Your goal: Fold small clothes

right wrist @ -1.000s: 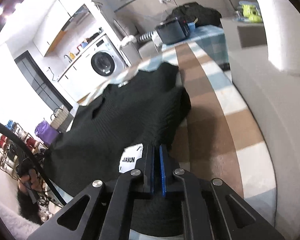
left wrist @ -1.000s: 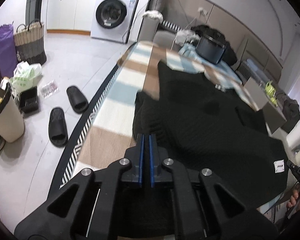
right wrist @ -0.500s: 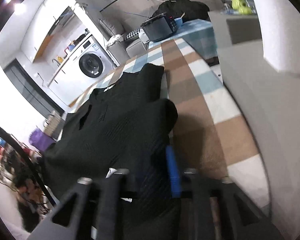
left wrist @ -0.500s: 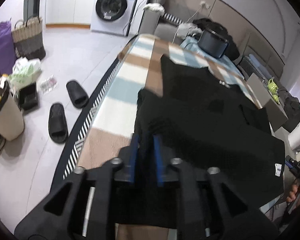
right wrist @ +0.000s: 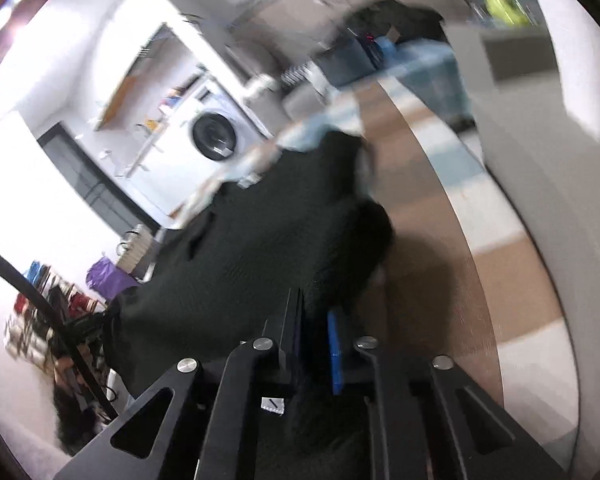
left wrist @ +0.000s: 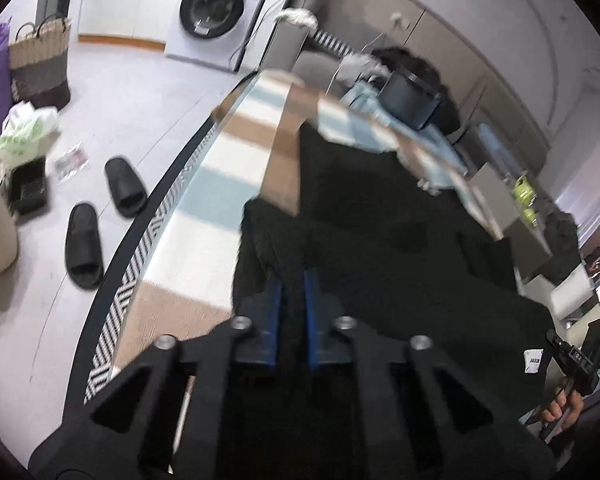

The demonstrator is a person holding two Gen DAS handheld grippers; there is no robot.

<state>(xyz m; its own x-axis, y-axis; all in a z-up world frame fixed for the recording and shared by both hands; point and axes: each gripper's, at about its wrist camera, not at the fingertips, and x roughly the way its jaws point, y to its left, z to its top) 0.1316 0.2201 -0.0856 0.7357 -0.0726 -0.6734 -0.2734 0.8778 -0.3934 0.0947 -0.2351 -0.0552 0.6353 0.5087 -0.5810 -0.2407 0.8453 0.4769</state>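
Reclosed since before: both jaws (blue-padded) on black garment (left wrist: 400, 240) hem.

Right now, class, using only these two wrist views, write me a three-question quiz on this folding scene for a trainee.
1. True or false: the black garment lies on a checked cloth.
2. In the left view, what lies on the floor beside the table? A) slippers B) a bicycle C) a ladder
3. Fill in: the white appliance at the far wall, with a round door, is a ___.

Key: 1 true; 2 A; 3 washer.
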